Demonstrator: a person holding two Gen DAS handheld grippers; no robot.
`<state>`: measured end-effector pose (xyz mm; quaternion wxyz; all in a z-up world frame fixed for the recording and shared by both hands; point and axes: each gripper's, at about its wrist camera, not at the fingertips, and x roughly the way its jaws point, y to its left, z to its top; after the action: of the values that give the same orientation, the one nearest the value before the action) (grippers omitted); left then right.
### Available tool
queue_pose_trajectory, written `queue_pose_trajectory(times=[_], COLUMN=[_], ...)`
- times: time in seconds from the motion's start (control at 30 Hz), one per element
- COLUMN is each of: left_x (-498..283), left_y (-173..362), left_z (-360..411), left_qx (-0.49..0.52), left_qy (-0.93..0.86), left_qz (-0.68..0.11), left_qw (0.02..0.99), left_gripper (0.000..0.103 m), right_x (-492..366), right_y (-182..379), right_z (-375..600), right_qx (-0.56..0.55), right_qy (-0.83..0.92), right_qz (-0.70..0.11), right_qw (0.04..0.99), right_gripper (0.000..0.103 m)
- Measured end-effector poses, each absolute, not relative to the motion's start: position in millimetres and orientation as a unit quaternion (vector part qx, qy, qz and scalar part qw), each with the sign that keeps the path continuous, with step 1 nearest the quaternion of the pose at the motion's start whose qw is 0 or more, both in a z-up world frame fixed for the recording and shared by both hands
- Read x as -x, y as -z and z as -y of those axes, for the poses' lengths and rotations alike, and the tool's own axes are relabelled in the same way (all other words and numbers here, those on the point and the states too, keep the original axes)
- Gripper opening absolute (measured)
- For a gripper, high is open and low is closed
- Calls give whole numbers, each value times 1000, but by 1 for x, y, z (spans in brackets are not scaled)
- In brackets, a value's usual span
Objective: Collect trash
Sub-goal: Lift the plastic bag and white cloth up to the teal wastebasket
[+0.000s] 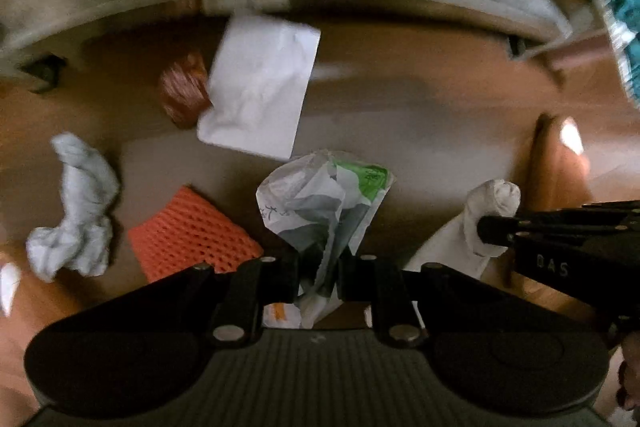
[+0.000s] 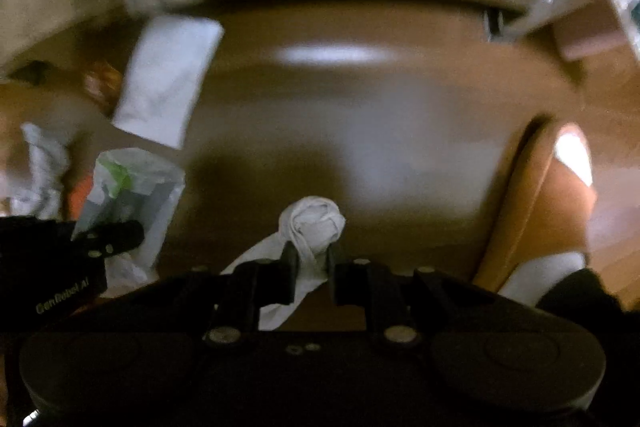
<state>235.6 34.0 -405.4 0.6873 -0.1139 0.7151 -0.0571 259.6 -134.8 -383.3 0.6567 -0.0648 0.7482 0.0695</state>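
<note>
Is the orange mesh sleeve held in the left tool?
No, the left tool grips a crumpled plastic bag; the orange mesh sleeve lies beside it.

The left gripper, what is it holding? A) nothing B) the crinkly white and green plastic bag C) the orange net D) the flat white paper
B: the left gripper is shut on the crumpled white and green plastic bag, while the orange net and flat white paper lie apart on the floor.
</note>
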Motion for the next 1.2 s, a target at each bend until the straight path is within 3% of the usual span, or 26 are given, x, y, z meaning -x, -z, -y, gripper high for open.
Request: queue_pose_trajectory(times=[0.23,0.6,1.2], left_x=[-227,-168,-156], left_y=[291,132,-98], left_z=[-39,-50,-63], left_qx=[136,172,169], left_qy=[34,15,30], left_qz=[-649,-526,-293], left_qw=[748,833,941], left_gripper=[16,16,16], right_x=[-243,-195,-189], right_y=[278,102,-120], right_z=[120,134,150], right_qx=[77,103,140], right_qy=[-130,-225,-263], right_qz=[-676,-499,-229], right_qw=[721,830,927], right_gripper=[14,13,14])
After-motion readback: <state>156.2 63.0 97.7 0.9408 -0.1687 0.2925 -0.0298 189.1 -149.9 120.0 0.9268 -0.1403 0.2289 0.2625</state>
